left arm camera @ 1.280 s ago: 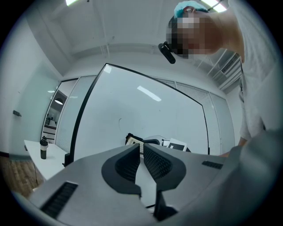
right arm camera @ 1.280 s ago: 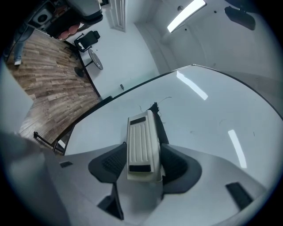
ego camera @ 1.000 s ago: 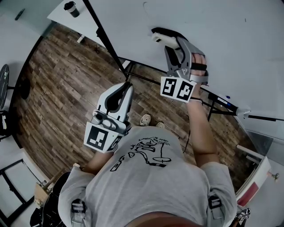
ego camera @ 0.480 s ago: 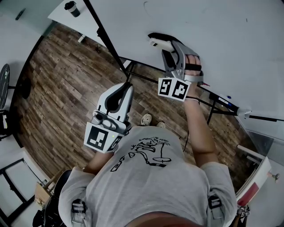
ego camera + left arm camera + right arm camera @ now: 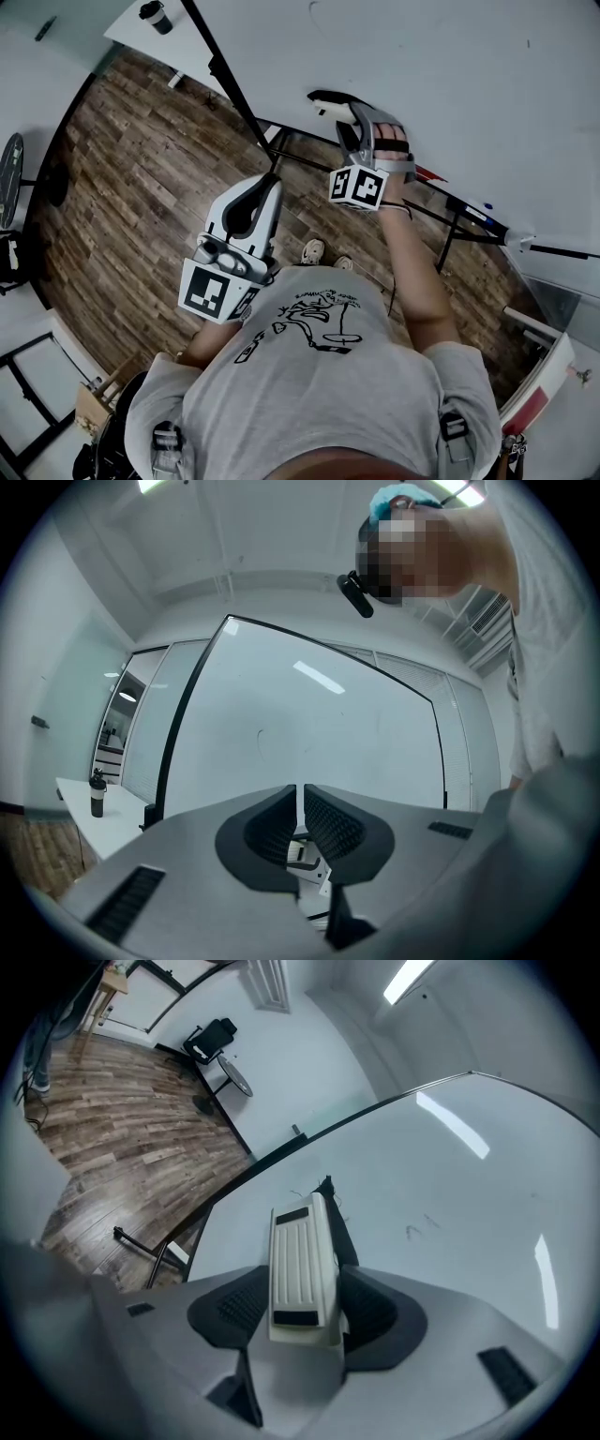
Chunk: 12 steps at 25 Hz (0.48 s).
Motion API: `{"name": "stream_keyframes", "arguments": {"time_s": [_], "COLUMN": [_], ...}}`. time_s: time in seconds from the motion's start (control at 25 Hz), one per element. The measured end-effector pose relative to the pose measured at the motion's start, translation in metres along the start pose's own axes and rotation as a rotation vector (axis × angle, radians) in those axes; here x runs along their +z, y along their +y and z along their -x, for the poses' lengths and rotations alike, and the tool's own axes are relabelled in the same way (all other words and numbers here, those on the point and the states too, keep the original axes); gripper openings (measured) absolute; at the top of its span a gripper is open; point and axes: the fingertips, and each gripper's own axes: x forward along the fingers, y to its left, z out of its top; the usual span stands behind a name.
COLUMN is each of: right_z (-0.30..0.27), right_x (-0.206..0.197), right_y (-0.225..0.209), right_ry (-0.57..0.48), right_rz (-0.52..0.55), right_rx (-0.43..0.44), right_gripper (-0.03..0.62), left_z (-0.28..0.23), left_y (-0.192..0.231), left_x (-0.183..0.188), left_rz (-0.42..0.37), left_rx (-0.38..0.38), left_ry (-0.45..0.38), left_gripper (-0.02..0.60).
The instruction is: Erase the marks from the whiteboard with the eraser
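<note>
While the right gripper (image 5: 302, 1314) clamps the white eraser (image 5: 300, 1251) between its jaws, eraser's dark pad touching the whiteboard (image 5: 469, 1185), faint marks (image 5: 419, 1227) near it, left gripper (image 5: 301, 803) apart from the board, jaws nearly together, nothing between.

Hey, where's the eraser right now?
The eraser is clamped in the right gripper, at the head view's upper centre, held up to the whiteboard near its black frame edge.

An office: a large whiteboard (image 5: 450, 75), a white desk (image 5: 117, 819), a swivel chair (image 5: 211, 1038), wood-plank flooring (image 5: 141, 187).
</note>
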Motion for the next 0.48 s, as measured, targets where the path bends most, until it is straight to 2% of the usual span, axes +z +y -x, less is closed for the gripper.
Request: {"name": "stream_keyframes", "arguments": {"time_s": [0.32,0.48], "right_z": [0.0,0.018], "right_x": [-0.001,0.011], "right_y": [0.021,0.007], "right_ry": [0.035,0.002], "right_rz": [-0.017,-0.044], "right_rx": [0.078,0.061], "right_gripper": [0.247,0.245], "left_z": [-0.001,-0.004], "left_y": [0.002,0.0], "left_x": [-0.005,-0.004], "left_rz": [0.007,0.009], "left_rx": [0.005,-0.004], "left_ry": [0.01,0.003], "left_gripper": [0.04,0.04]}}
